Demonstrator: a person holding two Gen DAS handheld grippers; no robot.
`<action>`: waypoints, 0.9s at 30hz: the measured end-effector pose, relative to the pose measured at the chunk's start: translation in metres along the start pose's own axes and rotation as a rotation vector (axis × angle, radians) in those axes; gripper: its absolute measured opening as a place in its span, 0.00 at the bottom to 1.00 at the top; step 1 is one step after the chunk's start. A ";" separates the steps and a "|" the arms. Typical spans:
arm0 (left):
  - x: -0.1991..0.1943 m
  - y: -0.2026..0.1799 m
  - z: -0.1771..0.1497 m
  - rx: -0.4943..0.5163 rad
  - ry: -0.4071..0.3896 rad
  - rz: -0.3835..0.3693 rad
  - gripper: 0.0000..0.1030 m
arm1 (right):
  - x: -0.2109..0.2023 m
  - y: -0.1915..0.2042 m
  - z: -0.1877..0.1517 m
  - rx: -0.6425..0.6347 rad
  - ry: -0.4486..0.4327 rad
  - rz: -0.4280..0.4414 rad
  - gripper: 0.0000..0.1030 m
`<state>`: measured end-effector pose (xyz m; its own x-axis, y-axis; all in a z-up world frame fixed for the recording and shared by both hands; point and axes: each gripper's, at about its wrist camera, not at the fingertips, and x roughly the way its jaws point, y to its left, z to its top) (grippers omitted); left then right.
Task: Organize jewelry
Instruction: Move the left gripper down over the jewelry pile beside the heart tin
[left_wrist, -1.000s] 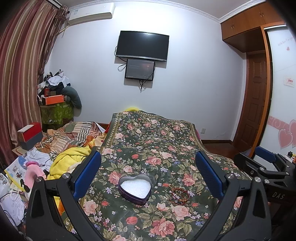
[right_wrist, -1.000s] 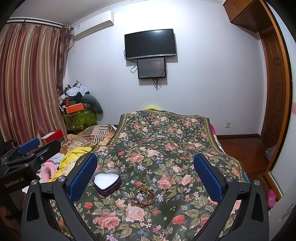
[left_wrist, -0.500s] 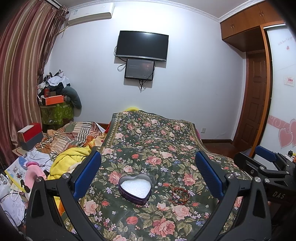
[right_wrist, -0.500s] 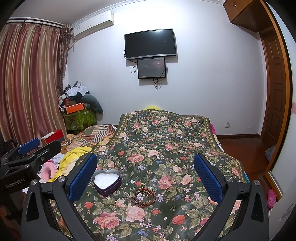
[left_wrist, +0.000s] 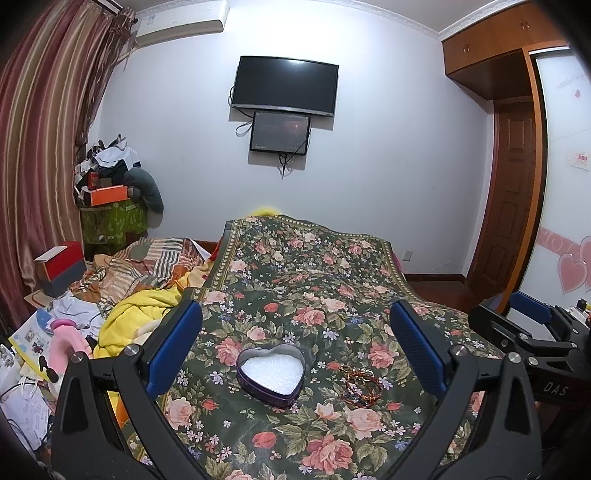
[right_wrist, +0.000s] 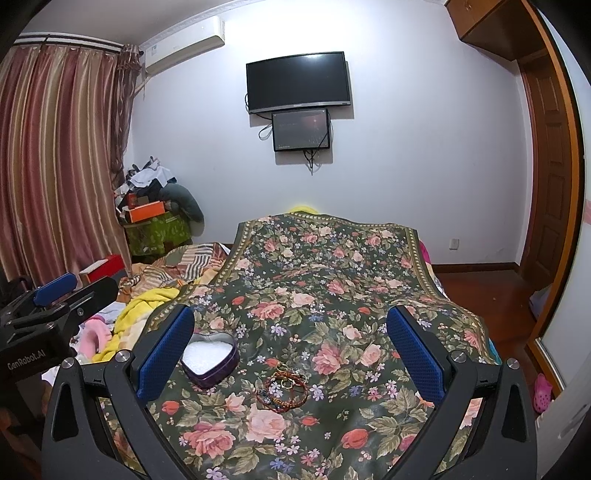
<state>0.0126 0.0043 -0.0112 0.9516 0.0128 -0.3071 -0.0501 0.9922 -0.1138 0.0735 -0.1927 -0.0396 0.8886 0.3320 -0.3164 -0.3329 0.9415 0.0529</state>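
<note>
A purple heart-shaped tin (left_wrist: 271, 374) with white filling lies open on the floral bedspread (left_wrist: 303, 280); it also shows in the right wrist view (right_wrist: 209, 361). A tangle of red and brown bracelets (left_wrist: 360, 386) lies just right of it, also seen in the right wrist view (right_wrist: 283, 387). My left gripper (left_wrist: 295, 339) is open and empty, held above and behind the tin. My right gripper (right_wrist: 290, 339) is open and empty, above the bracelets. Each gripper shows at the edge of the other's view, the right (left_wrist: 532, 332) and the left (right_wrist: 55, 299).
Yellow blanket (left_wrist: 136, 314), striped bedding and loose clutter lie left of the bedspread. A red box (left_wrist: 59, 264) and a piled stand (left_wrist: 110, 206) are by the curtain. A door (left_wrist: 511, 195) and wardrobe stand at the right.
</note>
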 end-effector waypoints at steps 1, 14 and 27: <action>0.004 0.001 -0.001 -0.001 0.010 -0.001 0.99 | 0.002 -0.001 -0.001 0.000 0.006 -0.002 1.00; 0.068 0.017 -0.027 -0.036 0.179 0.014 0.99 | 0.055 -0.023 -0.028 0.018 0.169 -0.015 1.00; 0.128 0.006 -0.072 0.007 0.436 -0.088 0.79 | 0.099 -0.045 -0.062 0.029 0.370 0.036 0.87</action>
<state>0.1118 0.0032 -0.1193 0.7349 -0.1238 -0.6668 0.0292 0.9881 -0.1513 0.1570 -0.2054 -0.1316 0.7004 0.3260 -0.6349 -0.3476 0.9328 0.0955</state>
